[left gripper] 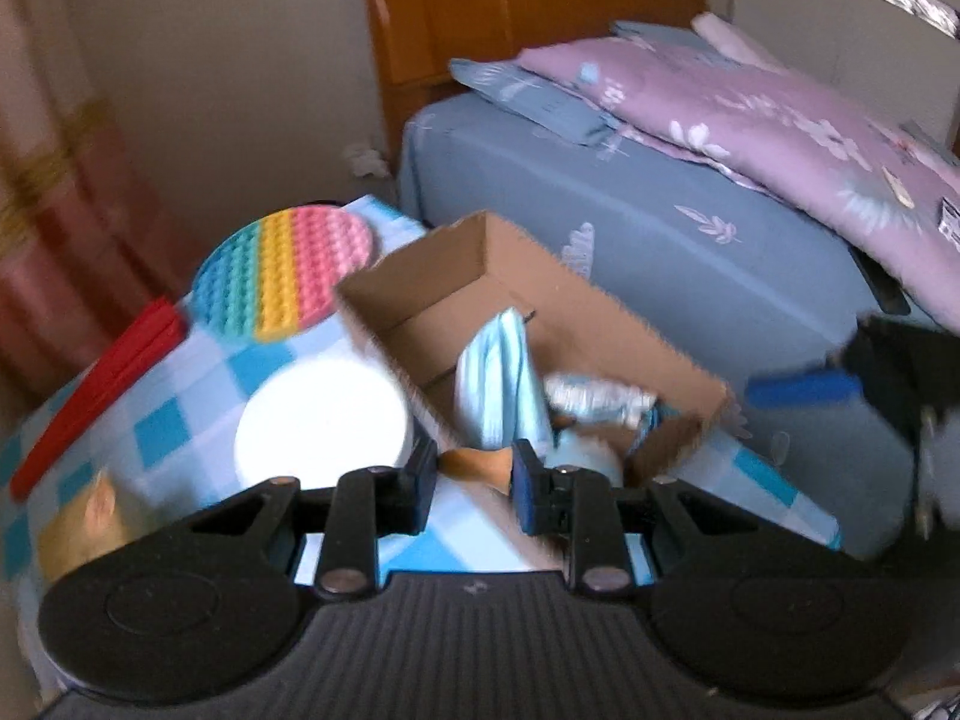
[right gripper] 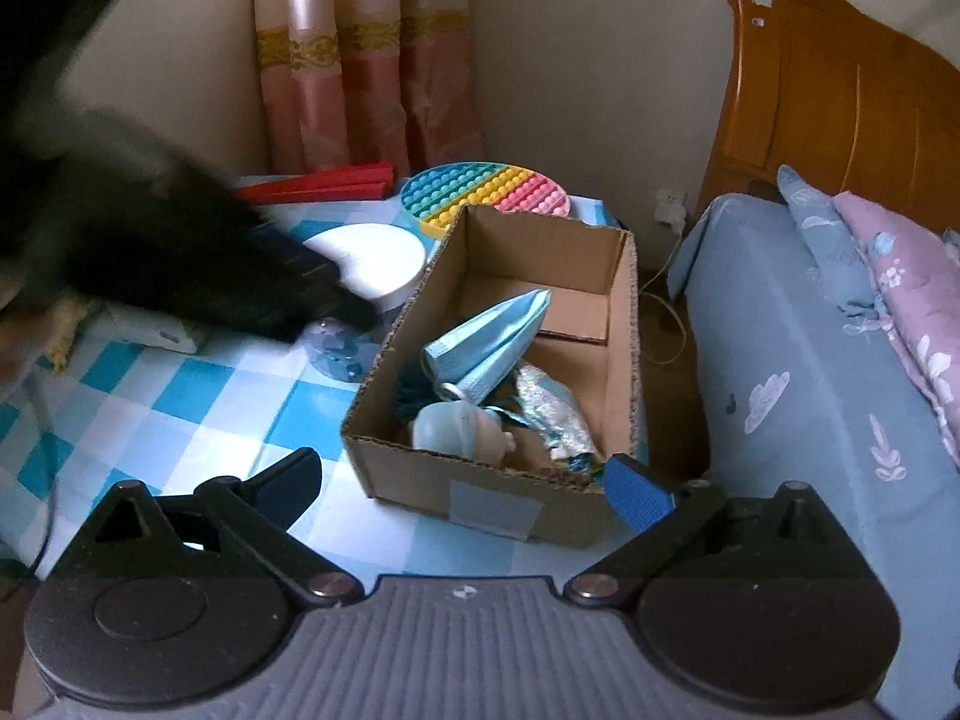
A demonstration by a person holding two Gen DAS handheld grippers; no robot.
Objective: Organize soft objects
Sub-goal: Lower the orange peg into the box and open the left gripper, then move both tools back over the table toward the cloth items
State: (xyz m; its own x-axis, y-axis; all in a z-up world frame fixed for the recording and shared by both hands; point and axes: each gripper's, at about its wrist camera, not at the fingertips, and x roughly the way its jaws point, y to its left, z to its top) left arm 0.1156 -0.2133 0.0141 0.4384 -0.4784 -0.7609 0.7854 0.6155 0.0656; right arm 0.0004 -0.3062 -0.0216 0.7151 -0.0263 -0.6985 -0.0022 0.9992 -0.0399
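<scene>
Cardboard box [right gripper: 510,372] on the tabletop [right gripper: 180,408] holds the soft items; it lies just ahead of the spread, empty right claw [right gripper: 462,480]. Left claw [left gripper: 474,480] is pressed together, nothing visibly pinched.

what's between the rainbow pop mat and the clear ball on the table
The white round dish sits between the rainbow mat and the clear ball, seen in the right wrist view.

Left hand-held gripper [left gripper: 474,474]: pitched downward, jaws drawn close with only a narrow gap, nothing visibly clamped between the blue pads [left gripper: 527,489]. In the right wrist view it shows as a dark blurred shape off to the left.

Right hand-held gripper [right gripper: 465,480]: pitched downward, jaws spread wide, nothing between the fingers [right gripper: 639,495].
</scene>
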